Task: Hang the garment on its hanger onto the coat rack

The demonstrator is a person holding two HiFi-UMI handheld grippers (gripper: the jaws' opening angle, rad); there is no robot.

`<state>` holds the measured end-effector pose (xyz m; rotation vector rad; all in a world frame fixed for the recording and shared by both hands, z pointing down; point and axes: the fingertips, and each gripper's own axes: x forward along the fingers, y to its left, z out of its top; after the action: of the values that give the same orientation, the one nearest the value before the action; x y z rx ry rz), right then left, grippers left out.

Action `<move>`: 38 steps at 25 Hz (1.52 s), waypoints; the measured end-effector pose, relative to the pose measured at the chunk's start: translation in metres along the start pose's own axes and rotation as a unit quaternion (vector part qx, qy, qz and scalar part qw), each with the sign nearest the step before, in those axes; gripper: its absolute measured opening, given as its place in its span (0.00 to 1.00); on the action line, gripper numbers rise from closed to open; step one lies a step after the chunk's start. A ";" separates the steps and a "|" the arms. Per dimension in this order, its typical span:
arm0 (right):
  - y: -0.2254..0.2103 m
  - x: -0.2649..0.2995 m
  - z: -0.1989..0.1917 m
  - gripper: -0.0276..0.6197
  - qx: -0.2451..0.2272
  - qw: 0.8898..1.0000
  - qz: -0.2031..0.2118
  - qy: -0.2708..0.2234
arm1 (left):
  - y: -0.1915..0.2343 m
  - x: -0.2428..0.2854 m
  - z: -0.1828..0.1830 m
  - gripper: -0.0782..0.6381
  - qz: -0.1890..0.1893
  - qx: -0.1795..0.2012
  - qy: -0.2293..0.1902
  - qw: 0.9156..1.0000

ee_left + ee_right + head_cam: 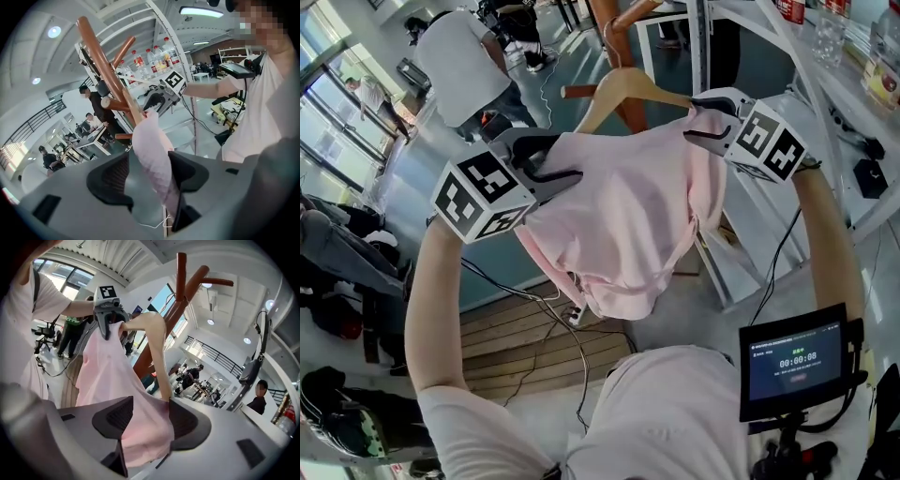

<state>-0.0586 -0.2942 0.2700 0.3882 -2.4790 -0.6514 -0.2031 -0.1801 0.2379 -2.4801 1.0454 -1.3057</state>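
A pale pink garment (619, 216) hangs on a wooden hanger (628, 89), whose wire hook reaches the brown coat rack (623, 56) at the fork of its pegs. My left gripper (558, 159) is at the garment's left shoulder. In the left gripper view its jaws (150, 173) stand wide; the cloth (152, 145) lies between them against the right pad, with a gap on the other side. My right gripper (698, 122) is at the right shoulder. Its jaws (150, 416) also stand wide, with pink cloth (108, 371) and the hanger's arm (157, 338) running between them.
A white metal shelf unit with bottles (825, 28) stands close on the right of the rack. A small screen (792, 361) is mounted at the person's waist. Cables (553, 319) trail over a wooden floor panel below. People (469, 56) stand beyond the rack.
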 end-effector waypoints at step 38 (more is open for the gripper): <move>0.090 -0.115 -0.040 0.37 0.298 0.909 -0.185 -0.225 | -0.109 0.040 -0.005 0.12 0.127 -0.335 -0.374 0.856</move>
<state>0.0448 -0.1876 0.2970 1.0618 -3.0579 -0.0929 -0.1356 -0.1236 0.3142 -2.7190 1.6656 0.2010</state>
